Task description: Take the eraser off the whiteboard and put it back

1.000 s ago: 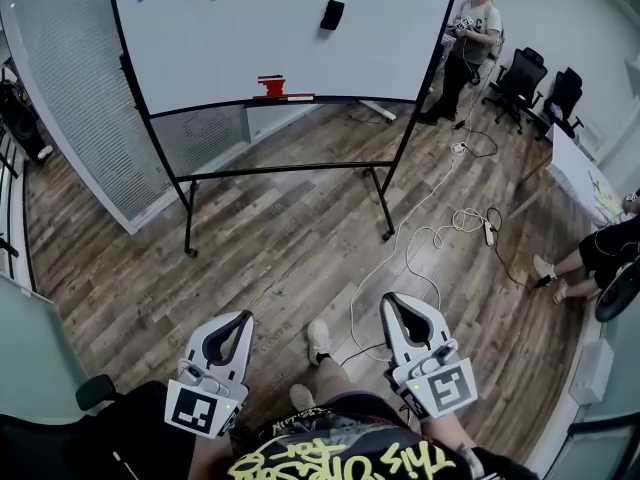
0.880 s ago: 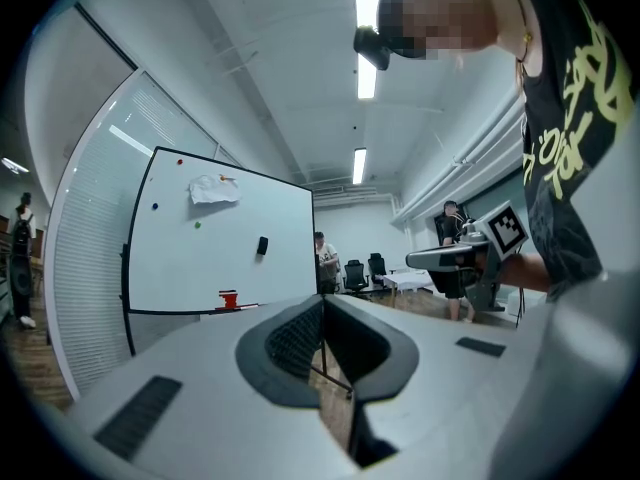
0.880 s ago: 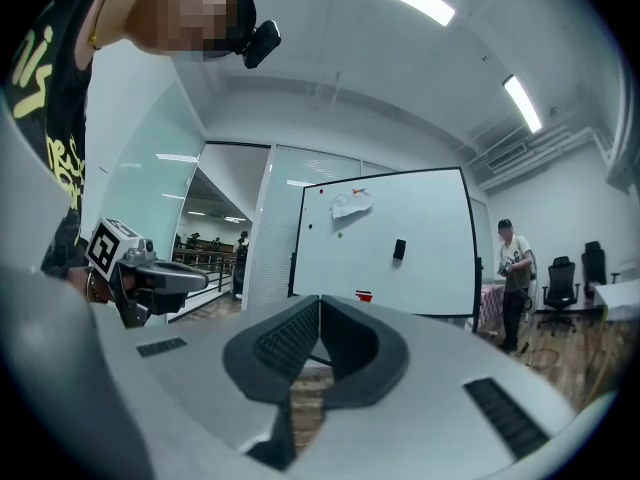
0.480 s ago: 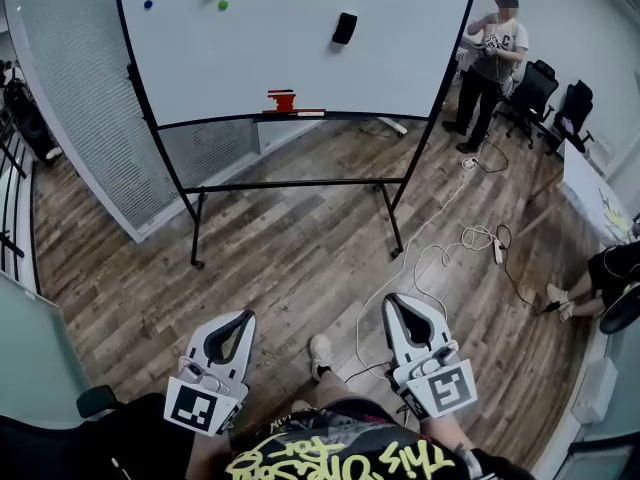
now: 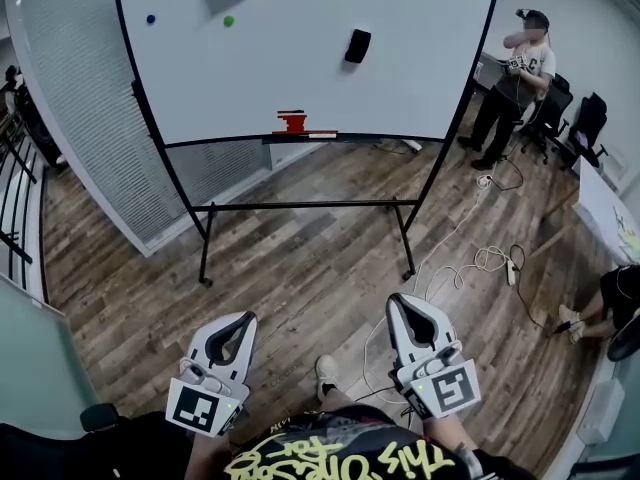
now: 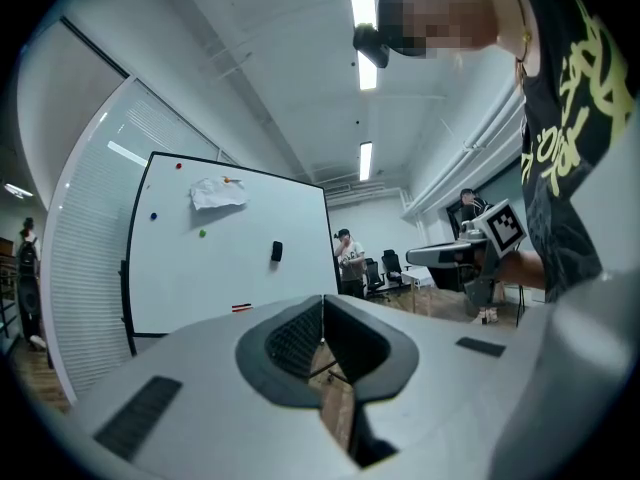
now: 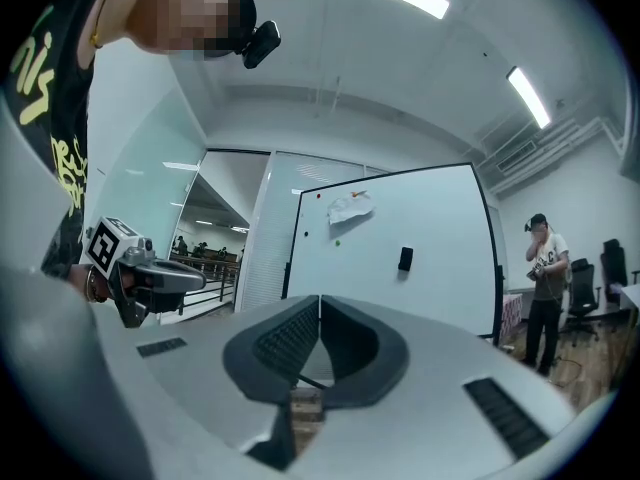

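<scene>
Both sets of jaws pressed together, empty: left gripper (image 5: pixel 244 316), right gripper (image 5: pixel 394 299). The eraser (image 5: pixel 357 45) sits well off on the whiteboard (image 5: pixel 290 78); I'd close in, spread right jaws, square to its sides

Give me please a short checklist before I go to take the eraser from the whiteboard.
1. Eraser on the whiteboard: ok.
2. Left gripper empty: ok, shut on nothing.
3. Right gripper open for the grasp: not ok, shut, empty.
4. Eraser within reach: not ok, the whiteboard stands well ahead.
5. Walking path free: not ok, white cable lies ahead on the right.
</scene>
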Available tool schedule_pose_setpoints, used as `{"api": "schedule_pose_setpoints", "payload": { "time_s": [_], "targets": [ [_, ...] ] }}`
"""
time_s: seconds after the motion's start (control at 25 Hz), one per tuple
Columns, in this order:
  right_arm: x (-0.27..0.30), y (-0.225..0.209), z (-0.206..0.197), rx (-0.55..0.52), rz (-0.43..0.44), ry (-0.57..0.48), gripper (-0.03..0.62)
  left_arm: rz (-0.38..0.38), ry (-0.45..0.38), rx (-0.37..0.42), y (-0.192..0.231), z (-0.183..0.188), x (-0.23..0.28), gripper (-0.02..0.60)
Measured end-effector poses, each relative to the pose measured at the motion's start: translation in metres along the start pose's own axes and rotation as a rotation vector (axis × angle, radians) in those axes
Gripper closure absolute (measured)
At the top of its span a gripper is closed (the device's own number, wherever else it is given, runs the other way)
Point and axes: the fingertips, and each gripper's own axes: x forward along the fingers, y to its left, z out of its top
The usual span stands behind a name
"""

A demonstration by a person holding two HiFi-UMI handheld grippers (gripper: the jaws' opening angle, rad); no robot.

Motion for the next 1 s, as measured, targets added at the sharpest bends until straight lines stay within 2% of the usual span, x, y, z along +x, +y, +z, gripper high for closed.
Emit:
{"api": "schedule_pose_setpoints", "payload": {
  "time_s": [0.12, 0.24, 0.6, 0.88, 1.0],
  "targets": [
    [0.016, -0.008, 0.003, 0.002, 0.004, -0.025, 0.583, 0.006, -0.005, -0.002, 0.011, 0.000, 0.013, 0.571],
    [0.033, -0.019, -0.001, 0.003, 0.001, -0.018, 0.583, 0.011, -0.014, -0.046, 0.022, 0.002, 0.032, 0.571],
    [0.073, -0.051, -0.008, 0.008, 0.009, -0.014, 0.583, 0.009, -0.021, -0.006, 0.047, 0.001, 0.076, 0.571],
    [0.101, -0.083, -0.011, 0.005, 0.026, -0.025, 0.583, 0.044, -0.020, -0.067, 0.056, 0.003, 0.114, 0.571],
    [0.110, -0.093, -0.017, -0.002, 0.037, -0.018, 0.583, 0.042, -0.014, -0.030, 0.059, -0.002, 0.126, 0.571]
  ]
}}
